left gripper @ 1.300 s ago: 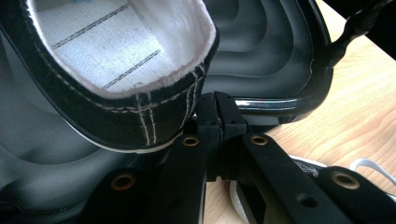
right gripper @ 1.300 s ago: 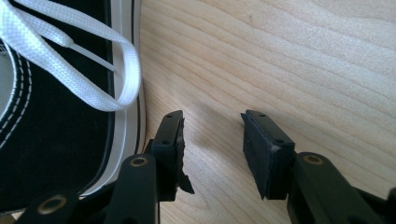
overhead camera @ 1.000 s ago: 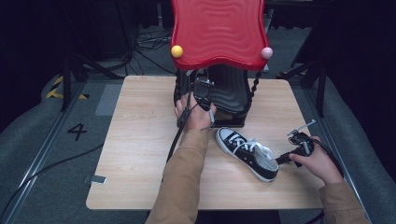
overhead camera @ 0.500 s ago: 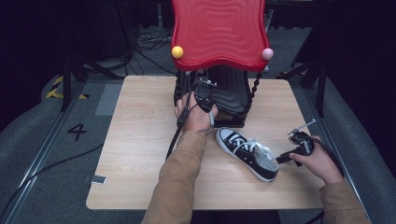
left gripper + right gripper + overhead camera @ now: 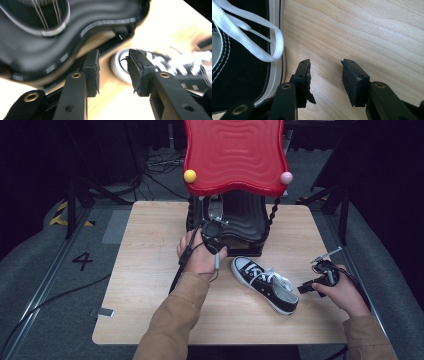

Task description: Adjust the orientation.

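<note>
A black sneaker (image 5: 265, 282) with white laces and toe cap lies on the wooden table (image 5: 150, 270). A second shoe (image 5: 216, 204) sits on the black lower shelf (image 5: 245, 222) of a rack, under its red wavy top (image 5: 232, 155). My left gripper (image 5: 214, 222) hovers just in front of that shelf. Its jaws have just been opening and hold nothing (image 5: 112, 67); beyond them are the shelf edge (image 5: 37, 47) and the table sneaker's toe (image 5: 120, 68). My right gripper (image 5: 302, 289) rests open beside the sneaker's heel end, with bare wood between its jaws (image 5: 325, 75) and the sneaker's side (image 5: 242, 75) to their left.
Twisted black posts (image 5: 272, 212) carry the rack at the table's far middle. A yellow ball (image 5: 190, 176) and a pink ball (image 5: 286, 178) sit on the red top's corners. Cables trail on the floor (image 5: 60, 290) to the left.
My left hand has drawn back from the shelf toward the near side, and its jaws have parted. The right hand and the sneaker on the table have not moved.
</note>
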The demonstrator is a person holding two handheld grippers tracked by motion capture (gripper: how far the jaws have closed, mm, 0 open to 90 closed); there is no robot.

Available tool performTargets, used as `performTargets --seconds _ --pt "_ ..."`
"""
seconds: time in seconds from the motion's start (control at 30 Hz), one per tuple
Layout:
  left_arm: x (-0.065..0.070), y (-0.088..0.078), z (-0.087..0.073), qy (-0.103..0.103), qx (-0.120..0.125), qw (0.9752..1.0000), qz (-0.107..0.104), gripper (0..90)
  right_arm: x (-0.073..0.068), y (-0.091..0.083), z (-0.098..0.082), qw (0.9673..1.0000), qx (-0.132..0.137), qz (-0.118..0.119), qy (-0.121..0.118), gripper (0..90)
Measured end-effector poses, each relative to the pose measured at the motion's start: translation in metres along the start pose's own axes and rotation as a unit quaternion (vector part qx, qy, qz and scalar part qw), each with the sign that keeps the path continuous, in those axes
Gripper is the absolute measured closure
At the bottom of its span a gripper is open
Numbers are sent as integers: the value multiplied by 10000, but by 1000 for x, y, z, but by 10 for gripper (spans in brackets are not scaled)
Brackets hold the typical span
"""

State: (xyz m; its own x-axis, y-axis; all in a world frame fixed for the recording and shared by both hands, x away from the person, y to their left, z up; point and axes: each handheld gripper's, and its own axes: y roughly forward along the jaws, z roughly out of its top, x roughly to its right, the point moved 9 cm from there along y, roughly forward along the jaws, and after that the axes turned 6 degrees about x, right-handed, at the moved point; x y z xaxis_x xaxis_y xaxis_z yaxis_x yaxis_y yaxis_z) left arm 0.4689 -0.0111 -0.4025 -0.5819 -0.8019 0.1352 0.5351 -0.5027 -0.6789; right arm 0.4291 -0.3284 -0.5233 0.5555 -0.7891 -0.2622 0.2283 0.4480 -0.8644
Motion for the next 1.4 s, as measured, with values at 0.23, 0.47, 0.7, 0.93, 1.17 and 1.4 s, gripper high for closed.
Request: performTargets --seconds 0.23,0.47,0.7,0.93,1.17,1.4 --pt "-5 -21 -37 52 -317 9988 -364 578 0 -11 3 9998 135 -139 -33 585" --pt "-10 -33 -73 173 -472 9948 -883 562 -3 -19 3 9991 169 -388 -82 565" --pt "-26 -33 -93 142 -684 9924 -1013 565 -21 -34 8 9981 358 -505 50 586" --pt "-33 -35 -101 42 -821 9916 -1003 554 -48 -46 14 9976 669 -78 126 574" --pt "-40 -40 -108 -110 -896 9925 -826 546 -83 -51 18 9947 917 365 -299 596" --pt "-44 -47 -115 -325 -846 9930 -754 506 -117 -30 28 9916 711 827 -692 621"
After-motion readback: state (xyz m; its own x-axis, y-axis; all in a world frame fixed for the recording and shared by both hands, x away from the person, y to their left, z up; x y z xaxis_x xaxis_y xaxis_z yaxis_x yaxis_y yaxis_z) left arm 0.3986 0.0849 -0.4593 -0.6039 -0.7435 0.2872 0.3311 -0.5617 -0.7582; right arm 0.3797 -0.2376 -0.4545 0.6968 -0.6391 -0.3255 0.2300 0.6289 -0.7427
